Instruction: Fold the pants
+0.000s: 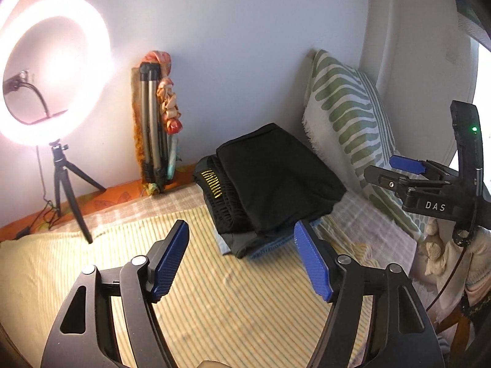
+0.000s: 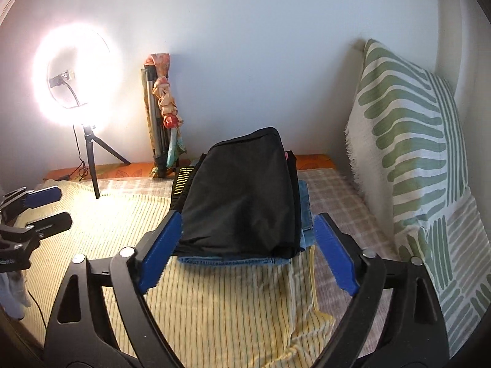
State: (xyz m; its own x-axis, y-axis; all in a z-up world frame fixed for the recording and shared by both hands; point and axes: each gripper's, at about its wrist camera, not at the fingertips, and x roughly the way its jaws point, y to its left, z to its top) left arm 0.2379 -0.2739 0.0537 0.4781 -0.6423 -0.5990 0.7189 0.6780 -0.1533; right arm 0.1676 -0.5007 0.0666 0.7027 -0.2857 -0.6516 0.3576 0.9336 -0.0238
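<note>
Both grippers, left and right, stand with jaws wide and nothing between them. Just beyond, the black pants lie folded on top of a stack on the striped bed. The fold looks finished; next would be drawing clear. A pillow flanks the stack; a ring light and 1 folded tripod stand by the wall, not in the way.

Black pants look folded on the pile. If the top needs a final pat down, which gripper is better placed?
Probably right: the right gripper, open, is centred before the black pants; the left gripper faces their left edge.
</note>
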